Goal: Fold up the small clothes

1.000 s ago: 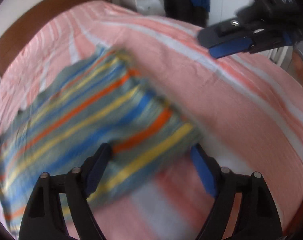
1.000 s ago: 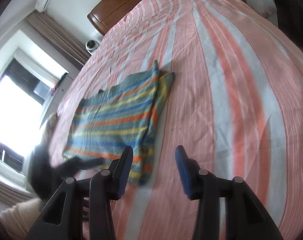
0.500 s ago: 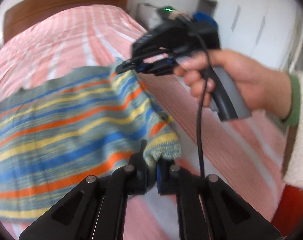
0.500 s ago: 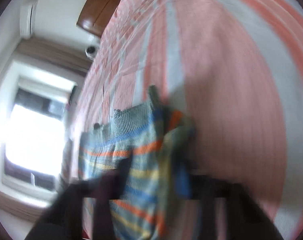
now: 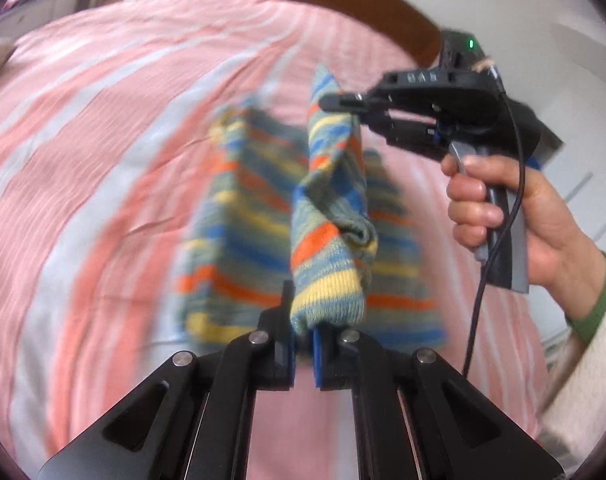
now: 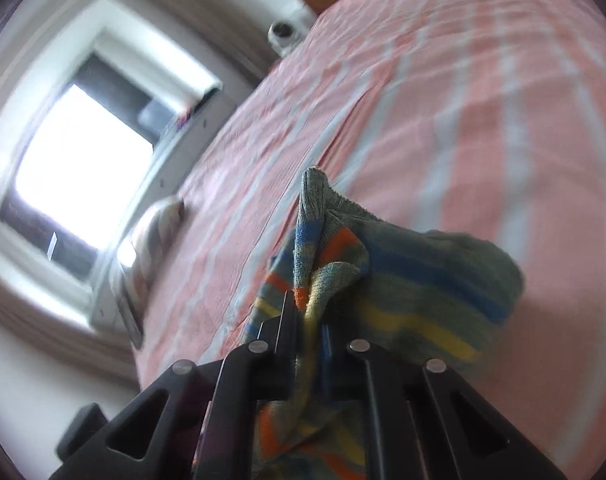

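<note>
A small striped knit garment (image 5: 327,216), grey-green with blue, orange and yellow bands, is held up off the pink and white striped bed (image 5: 87,128). My left gripper (image 5: 303,344) is shut on its near hem. My right gripper (image 5: 353,104), seen in the left wrist view with the hand on its handle, is shut on the far corner. In the right wrist view the garment (image 6: 415,280) bunches between the fingers of my right gripper (image 6: 309,328) and hangs down below them. The lower part of the cloth is blurred.
A brown wooden headboard (image 5: 343,4) borders the bed at the back. A bright window (image 6: 75,168) with curtains stands beside the bed. A small round white device (image 6: 281,32) sits near the headboard. White cupboards (image 5: 591,184) are behind the right hand.
Both grippers closed on the garment's edge and lifted it from lying flat on the bed. The cloth now hangs stretched between them, and both views have swung toward the headboard.
</note>
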Available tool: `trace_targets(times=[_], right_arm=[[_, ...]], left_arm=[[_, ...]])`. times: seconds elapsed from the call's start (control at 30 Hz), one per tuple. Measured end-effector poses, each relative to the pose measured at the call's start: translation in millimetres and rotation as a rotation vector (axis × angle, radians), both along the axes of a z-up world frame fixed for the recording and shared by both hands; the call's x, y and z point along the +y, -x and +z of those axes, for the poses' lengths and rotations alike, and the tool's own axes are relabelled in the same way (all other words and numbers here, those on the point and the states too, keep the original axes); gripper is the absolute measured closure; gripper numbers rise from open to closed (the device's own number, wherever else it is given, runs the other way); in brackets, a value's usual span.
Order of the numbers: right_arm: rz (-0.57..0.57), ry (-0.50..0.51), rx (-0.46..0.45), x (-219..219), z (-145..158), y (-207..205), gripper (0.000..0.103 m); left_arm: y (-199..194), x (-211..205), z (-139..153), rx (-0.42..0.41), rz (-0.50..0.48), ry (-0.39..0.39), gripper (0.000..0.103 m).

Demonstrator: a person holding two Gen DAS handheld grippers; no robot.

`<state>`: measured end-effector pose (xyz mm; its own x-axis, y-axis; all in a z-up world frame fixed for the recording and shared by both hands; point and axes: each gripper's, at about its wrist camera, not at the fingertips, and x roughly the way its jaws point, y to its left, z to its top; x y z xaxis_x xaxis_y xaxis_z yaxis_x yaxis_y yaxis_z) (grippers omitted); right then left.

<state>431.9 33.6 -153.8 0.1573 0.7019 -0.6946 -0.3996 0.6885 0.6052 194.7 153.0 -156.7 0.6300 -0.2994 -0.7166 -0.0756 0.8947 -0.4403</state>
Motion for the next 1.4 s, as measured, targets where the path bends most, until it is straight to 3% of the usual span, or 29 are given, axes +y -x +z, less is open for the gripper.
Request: trace_targets(times=[0.1, 0.13, 0.17, 0.2, 0.27, 0.33, 0.4, 0.5, 0.57, 0.63, 0.7, 0.73, 0.87, 1.0, 1.03, 1.27, 1.4], right_arm=[[0.029, -0.018, 0.014, 47.6, -24.3, -3.9, 0.082], [0.021, -0.036, 0.032, 50.5, -28.8, -3.1, 0.067], [-0.007, -0.069, 0.057, 52.1, -32.3, -3.1, 0.059], [-0.032, -0.116, 0.067, 45.4, -28.6, -0.5, 0.055], [-0.057, -0.164, 0.037, 27.1, -13.6, 8.4, 0.056], [-0.059, -0.132, -0.015, 6.3, 2.8, 19.0, 0.056], [-0.024, -0.064, -0.088, -9.8, 18.8, 35.4, 0.055], [0.091, 0.043, -0.195, -34.8, 33.5, 75.2, 0.055], [0.193, 0.085, -0.232, -44.0, 31.8, 115.4, 0.055], [0.265, 0.084, -0.174, -46.7, 9.9, 147.4, 0.056], [0.289, 0.169, -0.106, -45.1, -24.7, 171.8, 0.056], [0.268, 0.218, -0.142, -48.6, -34.4, 186.0, 0.056], [0.126, 0.261, -0.223, -71.3, -12.0, 214.0, 0.056], [0.019, 0.259, -0.305, -97.8, 16.4, 251.2, 0.031], [0.002, 0.27, -0.319, -103.6, 19.3, 257.4, 0.029], [-0.051, 0.333, -0.31, -127.0, 15.5, 284.5, 0.029], [-0.056, 0.354, -0.298, -130.7, 9.5, 292.6, 0.029]], left_arm=[[3.6, 9.6, -6.2, 0.049, 0.037, -0.044, 0.081], [5.7, 15.6, -3.7, 0.043, 0.037, -0.026, 0.078], [10.5, 18.2, -1.0, 0.036, 0.039, -0.017, 0.066], [16.9, 19.3, 5.8, 0.018, 0.052, -0.032, 0.043], [22.8, 18.6, 14.8, -0.025, 0.072, -0.067, 0.026], [19.1, 12.5, 20.4, -0.06, 0.054, -0.064, 0.026], [8.2, 7.5, 18.3, -0.043, 0.046, -0.077, 0.026], [-13.9, 15.1, -3.8, 0.077, 0.124, -0.202, 0.034], [-24.0, 31.5, -17.2, 0.127, 0.153, -0.181, 0.032], [-22.0, 36.8, -16.0, 0.119, 0.156, -0.189, 0.032], [-19.3, 35.7, -10.5, 0.127, 0.161, -0.223, 0.03], [-12.8, 36.2, -3.5, 0.126, 0.172, -0.249, 0.029], [11.4, 32.0, 17.6, 0.095, 0.182, -0.323, 0.023], [26.9, 21.7, 32.6, 0.062, 0.179, -0.387, 0.019], [29.9, 19.0, 35.6, 0.057, 0.175, -0.393, 0.019], [39.6, 6.4, 48.1, 0.025, 0.164, -0.447, 0.018], [33.3, 4.1, 46.5, 0.007, 0.139, -0.466, 0.009]])
